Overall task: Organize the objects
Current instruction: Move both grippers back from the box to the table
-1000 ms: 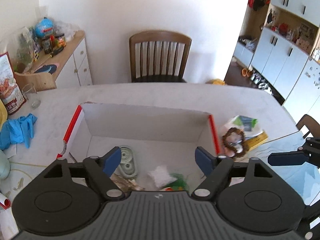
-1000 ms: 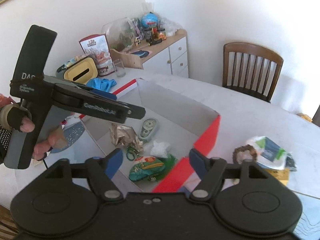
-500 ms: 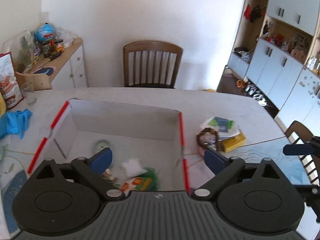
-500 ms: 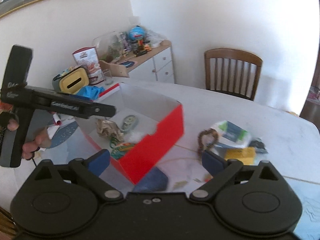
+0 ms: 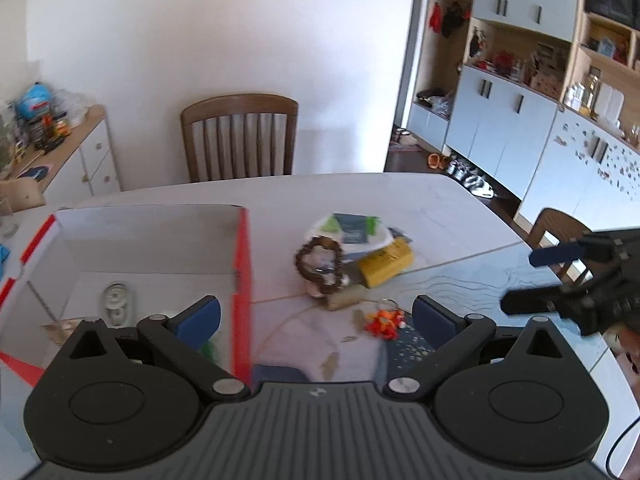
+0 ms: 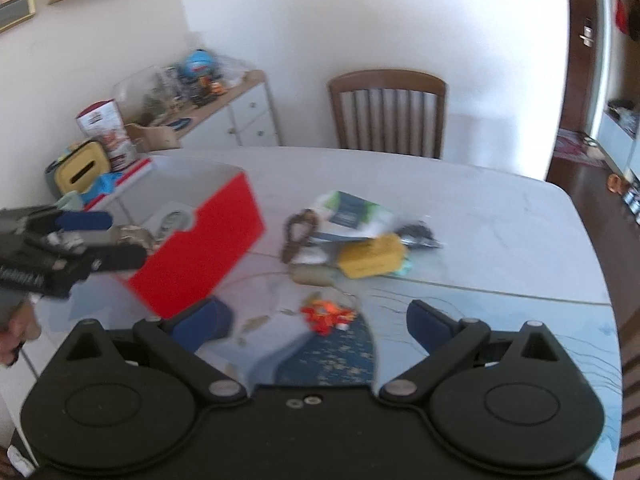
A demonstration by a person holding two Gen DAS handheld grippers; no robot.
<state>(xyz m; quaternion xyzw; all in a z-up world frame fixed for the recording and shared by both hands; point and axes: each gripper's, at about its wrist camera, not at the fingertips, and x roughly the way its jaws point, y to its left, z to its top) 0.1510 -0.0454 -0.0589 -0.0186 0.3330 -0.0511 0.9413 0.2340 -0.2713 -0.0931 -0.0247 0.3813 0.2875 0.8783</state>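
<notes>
A red and white box [image 5: 241, 264] [image 6: 200, 248] stands on the table's left with a round tape roll [image 5: 116, 304] and scraps inside. Right of it lies a pile: a brown bead bracelet [image 5: 320, 264] [image 6: 298, 232], a yellow packet [image 5: 384, 266] [image 6: 370, 258] and a white-green pouch [image 5: 352, 228] [image 6: 352, 212]. Nearer lies an orange keychain toy [image 5: 384, 322] [image 6: 326, 314]. My left gripper [image 5: 316, 316] [image 6: 126, 238] hovers over the box's right wall, jaws opening, nothing between them. My right gripper [image 6: 320, 320] [image 5: 520, 282] stands open above the toy, holding nothing.
A wooden chair [image 5: 240, 136] [image 6: 388, 112] stands behind the table and a second chair [image 5: 560, 228] at its right edge. A cluttered sideboard [image 5: 80, 152] lines the left wall. A blue mat [image 6: 332, 356] lies near the front edge. A yellow container [image 6: 80, 168] sits left of the box.
Both grippers swung right, from over the box toward the pile, and the box slid to the left of both views. Both pairs of jaws spread wider.
</notes>
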